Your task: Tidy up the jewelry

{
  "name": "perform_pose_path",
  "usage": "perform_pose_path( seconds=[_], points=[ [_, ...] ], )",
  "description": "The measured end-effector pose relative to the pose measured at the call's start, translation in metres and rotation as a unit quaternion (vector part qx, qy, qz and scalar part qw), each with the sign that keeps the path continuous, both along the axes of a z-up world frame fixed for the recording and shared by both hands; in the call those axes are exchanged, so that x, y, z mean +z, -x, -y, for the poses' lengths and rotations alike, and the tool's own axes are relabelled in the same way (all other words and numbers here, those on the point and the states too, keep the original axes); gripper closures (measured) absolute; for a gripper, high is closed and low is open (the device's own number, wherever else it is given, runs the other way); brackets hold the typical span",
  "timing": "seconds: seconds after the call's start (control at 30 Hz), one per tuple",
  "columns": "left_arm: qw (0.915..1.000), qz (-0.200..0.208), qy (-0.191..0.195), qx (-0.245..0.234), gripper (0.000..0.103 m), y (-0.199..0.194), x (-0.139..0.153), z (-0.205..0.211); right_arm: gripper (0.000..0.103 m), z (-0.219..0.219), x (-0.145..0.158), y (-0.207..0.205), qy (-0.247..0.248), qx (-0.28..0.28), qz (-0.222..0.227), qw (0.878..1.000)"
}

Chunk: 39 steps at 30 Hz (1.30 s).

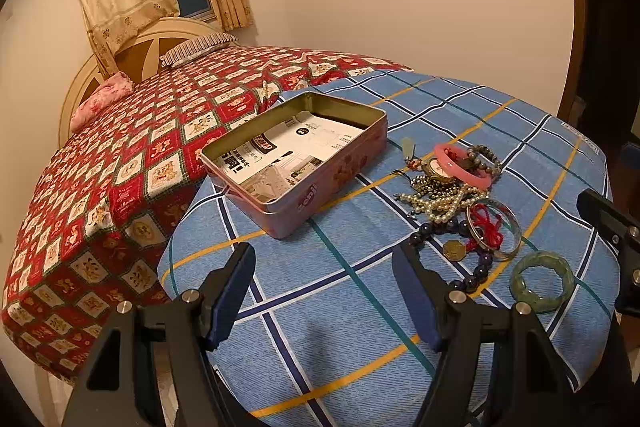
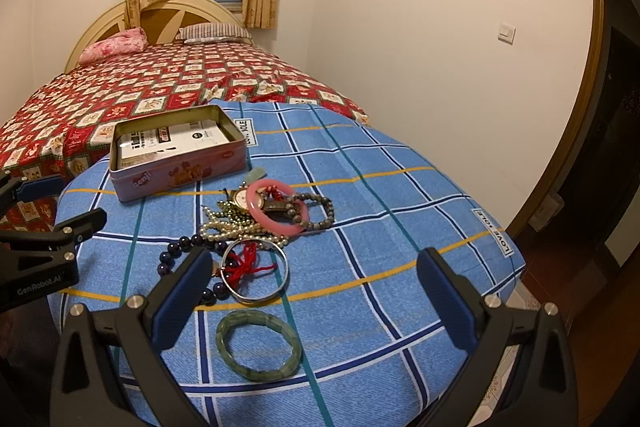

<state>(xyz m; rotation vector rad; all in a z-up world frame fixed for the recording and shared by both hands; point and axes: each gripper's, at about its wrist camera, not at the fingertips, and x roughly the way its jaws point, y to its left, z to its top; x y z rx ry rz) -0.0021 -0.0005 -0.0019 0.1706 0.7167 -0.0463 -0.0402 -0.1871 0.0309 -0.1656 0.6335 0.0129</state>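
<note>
Left wrist view first: the left tongs (image 1: pixel 324 291) hang with their two blue-padded fingers spread wide apart, gripping nothing and touching nothing, above a blue checked cloth (image 1: pixel 360 327) spread over the foot of a bed with a red patterned bedspread (image 1: pixel 120 155). At 12 o'clock from them sits an open pink tin (image 1: pixel 296 159) with printed paper lying flat in its bottom; the pink side carries a short word that reads roughly as "senji", though the letters are too small to be sure. At 2 o'clock lies the jewelry heap: a pink bangle (image 1: pixel 464 167), a pearl string (image 1: pixel 440 203), a dark bead bracelet (image 1: pixel 460 251), a silver bangle (image 1: pixel 496 231) with red cord across it, and, apart at 3 o'clock, a green bangle (image 1: pixel 542 281).

Right wrist view: the right tongs (image 2: pixel 316 291) are likewise wide apart and empty. Their left finger passes in front of the dark bead bracelet (image 2: pixel 176 251), whether touching it I cannot tell, and the green bangle (image 2: pixel 259 345) lies between the fingers, clear of both. At 9 o'clock the other tool's black body reads "GenRobot.AI". At 3 o'clock a white tag (image 2: pixel 494 235) on the cloth edge reads "LOVE·JOLE".
</note>
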Motion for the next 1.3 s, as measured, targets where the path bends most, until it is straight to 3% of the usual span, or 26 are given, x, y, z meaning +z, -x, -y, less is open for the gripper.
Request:
perform_pose_path(
  seconds=[1.0, 1.3],
  points=[
    [1.0000, -0.002, -0.001, 0.001, 0.032, 0.001, -0.002, -0.005, 0.000, 0.000, 0.000, 0.000, 0.000, 0.000, -0.001, 1.000],
    [1.0000, -0.002, -0.001, 0.001, 0.032, 0.010, -0.004, -0.024, 0.000, 0.000, -0.001, 0.001, 0.000, 0.000, -0.001, 1.000]
  ],
)
